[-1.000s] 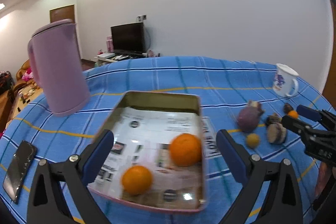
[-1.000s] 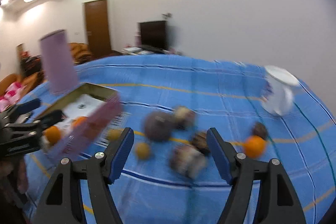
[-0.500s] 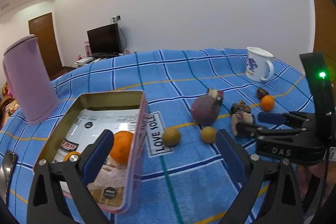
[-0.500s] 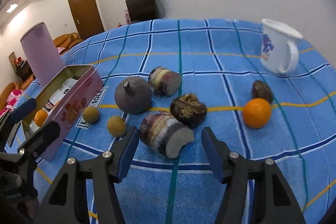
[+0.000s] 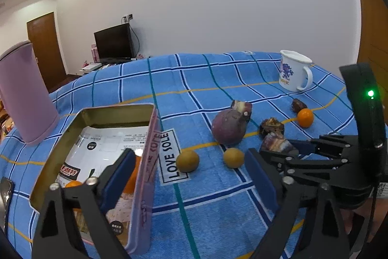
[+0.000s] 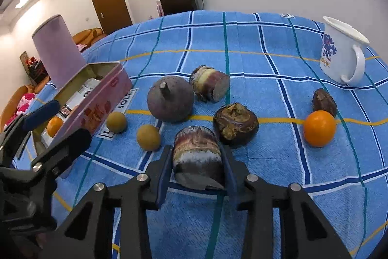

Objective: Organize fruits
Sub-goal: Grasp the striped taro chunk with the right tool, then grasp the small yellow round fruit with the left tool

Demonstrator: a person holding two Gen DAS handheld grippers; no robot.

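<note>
Pinching a cut piece of purple fruit from both sides, the right gripper sits low over the blue checked tablecloth on the table, its blue-padded fingers pressed against the piece, which lies near the front of the scattered fruit. Just beyond it rests a dark wrinkled fruit, and farther left a round purple fruit with a stem stands beside another cut piece. Two small tan fruits lie near the left of the group, close to the pink tin, which holds oranges on printed paper. Off to the right an orange touches a small dark fruit, with a white mug farther back. A tall pink container stands behind the tin. The left gripper hovers with its fingers spread wide, one over the inside of the tin and the other over the cloth, holding nothing. A white label reading LOVE SOLE lies flat beside the tin's right wall.
</note>
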